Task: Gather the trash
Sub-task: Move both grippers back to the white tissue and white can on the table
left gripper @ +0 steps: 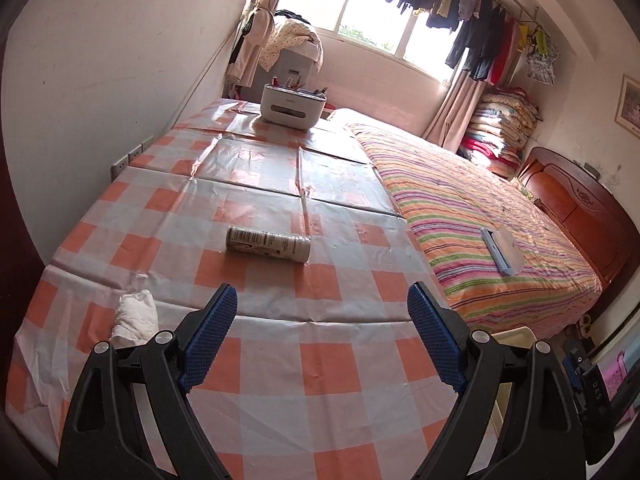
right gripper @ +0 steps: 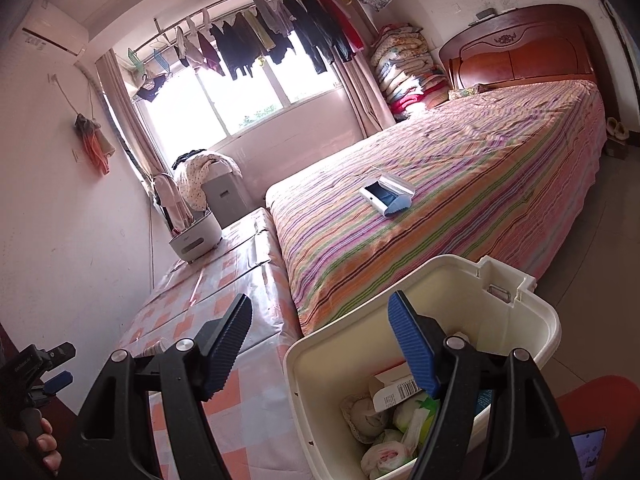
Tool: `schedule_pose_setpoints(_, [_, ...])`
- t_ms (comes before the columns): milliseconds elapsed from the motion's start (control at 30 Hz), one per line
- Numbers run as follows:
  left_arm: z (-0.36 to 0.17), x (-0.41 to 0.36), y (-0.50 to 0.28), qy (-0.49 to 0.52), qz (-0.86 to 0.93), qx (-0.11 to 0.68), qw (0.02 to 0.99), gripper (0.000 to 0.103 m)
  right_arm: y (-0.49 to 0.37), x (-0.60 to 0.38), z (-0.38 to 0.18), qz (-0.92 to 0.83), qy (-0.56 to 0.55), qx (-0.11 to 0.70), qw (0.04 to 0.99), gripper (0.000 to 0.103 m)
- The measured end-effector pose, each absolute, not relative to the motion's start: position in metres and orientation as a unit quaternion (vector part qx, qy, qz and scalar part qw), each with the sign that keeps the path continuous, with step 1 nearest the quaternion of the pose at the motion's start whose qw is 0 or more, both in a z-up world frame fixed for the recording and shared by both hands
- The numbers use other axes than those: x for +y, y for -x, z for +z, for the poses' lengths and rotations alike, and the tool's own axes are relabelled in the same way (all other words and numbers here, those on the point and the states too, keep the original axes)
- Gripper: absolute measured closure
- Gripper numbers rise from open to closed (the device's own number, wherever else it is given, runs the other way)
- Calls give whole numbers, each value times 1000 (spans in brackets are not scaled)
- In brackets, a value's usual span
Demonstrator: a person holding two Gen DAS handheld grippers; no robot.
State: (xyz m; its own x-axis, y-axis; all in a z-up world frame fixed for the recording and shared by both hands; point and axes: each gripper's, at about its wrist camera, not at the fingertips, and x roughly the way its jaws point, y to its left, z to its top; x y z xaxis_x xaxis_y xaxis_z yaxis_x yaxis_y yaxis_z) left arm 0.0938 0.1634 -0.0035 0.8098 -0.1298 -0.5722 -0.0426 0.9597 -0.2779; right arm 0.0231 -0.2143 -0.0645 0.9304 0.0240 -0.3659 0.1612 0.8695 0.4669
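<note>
L hand-held gripper [left gripper: 322,304] & R hand-held gripper [right gripper: 320,316] both spread, empty; table: 1 tube [left gripper: 267,243], 1 tissue wad [left gripper: 135,318]

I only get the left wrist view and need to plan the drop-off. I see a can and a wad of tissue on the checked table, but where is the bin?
Observer: The cream bin stands on the floor at the corner where the table meets the bed, below the right gripper.
Operator: Is there room in it?
Observer: Only its bottom is covered: a small barcoded box, crumpled tissues and wrappers.
Operator: Is the right gripper carrying anything?
Observer: No, its jaws are open with nothing between them.
</note>
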Motion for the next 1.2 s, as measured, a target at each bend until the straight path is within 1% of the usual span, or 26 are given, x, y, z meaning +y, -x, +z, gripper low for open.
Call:
schedule_pose_setpoints(233, [-13, 208, -88, 160, 28, 323, 932, 17, -29, -191, -66, -15, -230, 194, 953, 34])
schedule_pose_setpoints(467, [-21, 223, -86, 152, 51, 335, 929, 17, -39, -177, -69, 3, -223, 212, 951, 34])
schedule_pose_setpoints(867, [-30, 246, -84, 156, 70, 352, 920, 17, -51, -139, -72, 35, -177, 231, 956, 34])
schedule_pose_setpoints(1200, [-35, 266, -77, 169, 77, 361, 914, 17, -83, -83, -69, 159, -112, 271, 943, 34])
